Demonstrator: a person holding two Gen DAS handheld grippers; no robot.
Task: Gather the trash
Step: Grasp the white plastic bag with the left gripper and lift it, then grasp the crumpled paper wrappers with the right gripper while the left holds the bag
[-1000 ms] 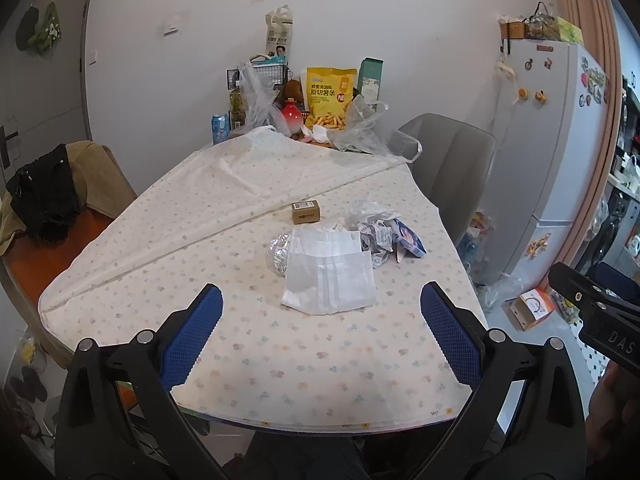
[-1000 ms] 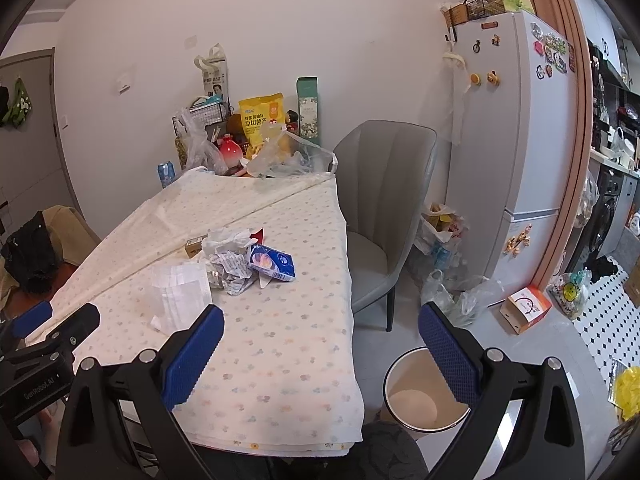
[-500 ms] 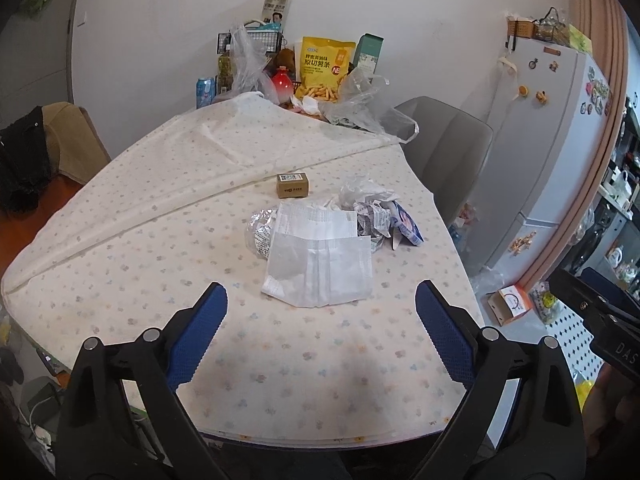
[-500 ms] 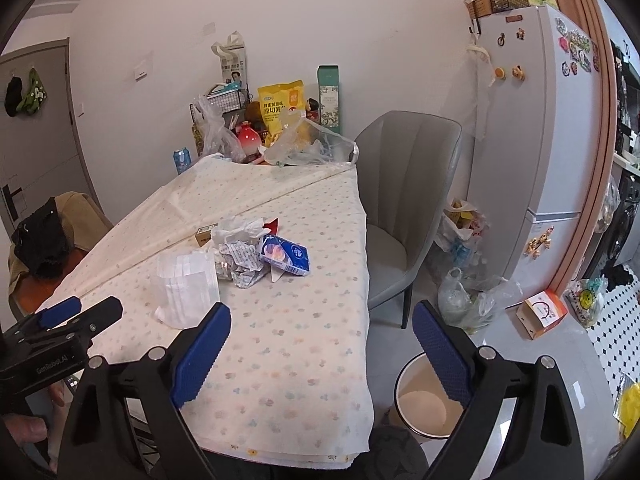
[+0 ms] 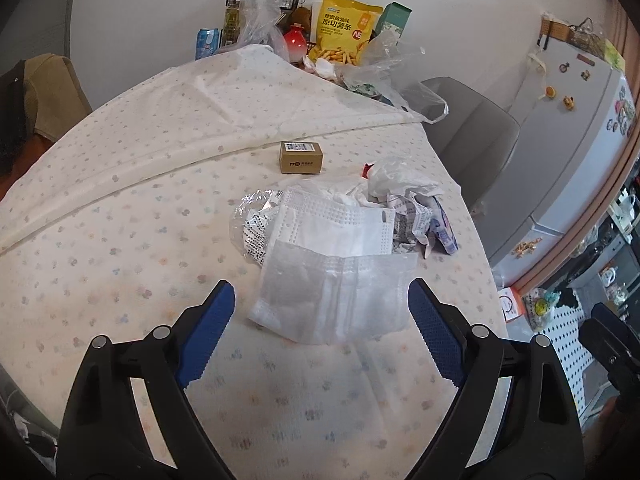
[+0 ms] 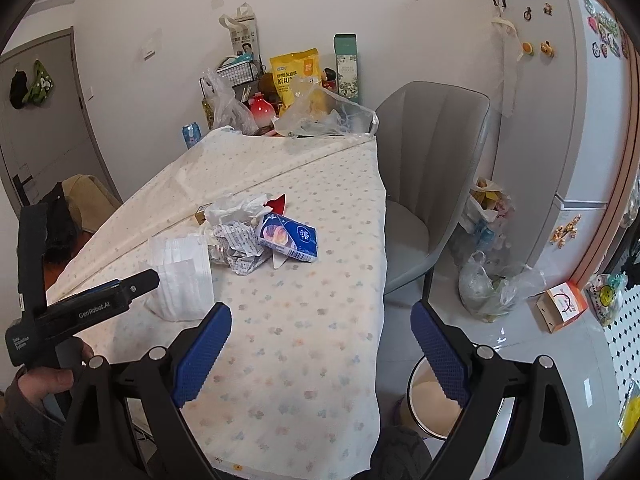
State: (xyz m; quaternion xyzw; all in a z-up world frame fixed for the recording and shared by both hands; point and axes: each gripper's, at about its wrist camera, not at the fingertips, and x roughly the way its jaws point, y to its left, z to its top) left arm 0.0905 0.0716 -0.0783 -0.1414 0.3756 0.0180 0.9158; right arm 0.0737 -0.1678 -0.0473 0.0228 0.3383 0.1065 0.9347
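None of the trash has been collected yet: the white paper bag (image 5: pixel 334 294), the crumpled wrappers (image 5: pixel 404 200), the blue packet (image 6: pixel 289 236) and the small cardboard box (image 5: pixel 301 157) all lie together mid-table, and the bin (image 6: pixel 430 398) on the floor at five o'clock of the right view looks empty. The left gripper (image 5: pixel 320 330) is spread wide but closing slightly, the bag's near edge between its jaws, untouched; the right gripper (image 6: pixel 320 354) is released, grasping nothing. Compared with a second ago, the left view has closed in and dipped, so the bag, then at twelve o'clock well beyond the fingertips, now sits between them.
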